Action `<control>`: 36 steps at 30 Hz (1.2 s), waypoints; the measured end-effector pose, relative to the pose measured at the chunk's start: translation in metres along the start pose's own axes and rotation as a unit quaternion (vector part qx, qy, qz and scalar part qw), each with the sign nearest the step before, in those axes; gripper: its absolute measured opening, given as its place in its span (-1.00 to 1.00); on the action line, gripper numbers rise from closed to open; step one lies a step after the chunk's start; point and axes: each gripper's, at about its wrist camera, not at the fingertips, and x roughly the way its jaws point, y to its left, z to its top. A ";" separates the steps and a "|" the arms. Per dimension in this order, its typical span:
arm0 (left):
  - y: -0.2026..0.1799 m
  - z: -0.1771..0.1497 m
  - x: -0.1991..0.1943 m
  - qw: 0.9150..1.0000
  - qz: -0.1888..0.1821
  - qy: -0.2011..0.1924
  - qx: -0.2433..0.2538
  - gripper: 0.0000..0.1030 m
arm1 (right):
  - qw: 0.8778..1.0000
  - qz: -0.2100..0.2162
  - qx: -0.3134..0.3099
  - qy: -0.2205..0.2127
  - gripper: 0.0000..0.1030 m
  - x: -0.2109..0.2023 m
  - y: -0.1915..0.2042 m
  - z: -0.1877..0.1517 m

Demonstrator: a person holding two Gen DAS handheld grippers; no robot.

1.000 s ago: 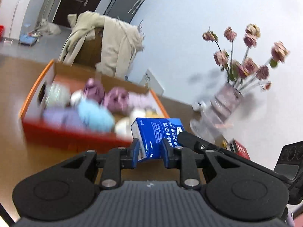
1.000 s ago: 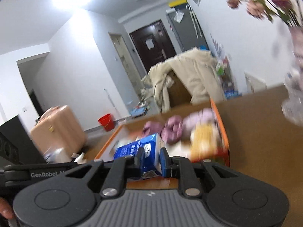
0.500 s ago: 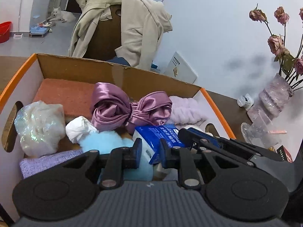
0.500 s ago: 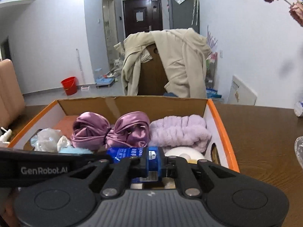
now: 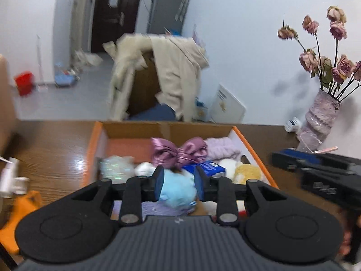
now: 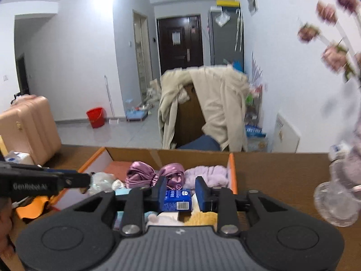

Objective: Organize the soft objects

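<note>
An orange-rimmed cardboard box on the brown table holds soft things: a purple satin bow, a lilac fluffy band, a light blue ball and a yellow plush. A blue tissue pack lies among them. My right gripper hovers above the pack with its jaws opening, pads clear of it. Over the box's near side, my left gripper is opening too, with nothing held. The right gripper shows at the right in the left wrist view.
A vase of dried roses and a clear glass stand right of the box. An orange item and a white object lie on the table at left. Behind the table is a chair draped with a beige coat.
Both grippers let go of the blue tissue pack, which now lies in the box. Both have drawn back and up from the box, with their jaws wider apart.
</note>
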 end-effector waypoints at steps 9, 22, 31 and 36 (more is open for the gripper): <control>-0.024 -0.083 -0.136 0.973 0.084 -0.205 0.062 0.85 | 0.985 -0.030 -0.025 -0.168 0.95 -0.140 0.024 -0.060; -0.043 -0.144 -0.201 0.967 0.075 -0.236 0.057 0.93 | 0.981 -0.050 -0.020 -0.189 0.99 -0.207 0.036 -0.106; -0.051 -0.182 -0.251 0.963 0.096 -0.247 0.053 1.00 | 0.980 -0.052 -0.021 -0.189 0.99 -0.243 0.052 -0.141; -0.050 -0.237 -0.295 0.967 0.081 -0.241 0.031 1.00 | 0.983 -0.025 -0.025 -0.182 1.00 -0.293 0.069 -0.189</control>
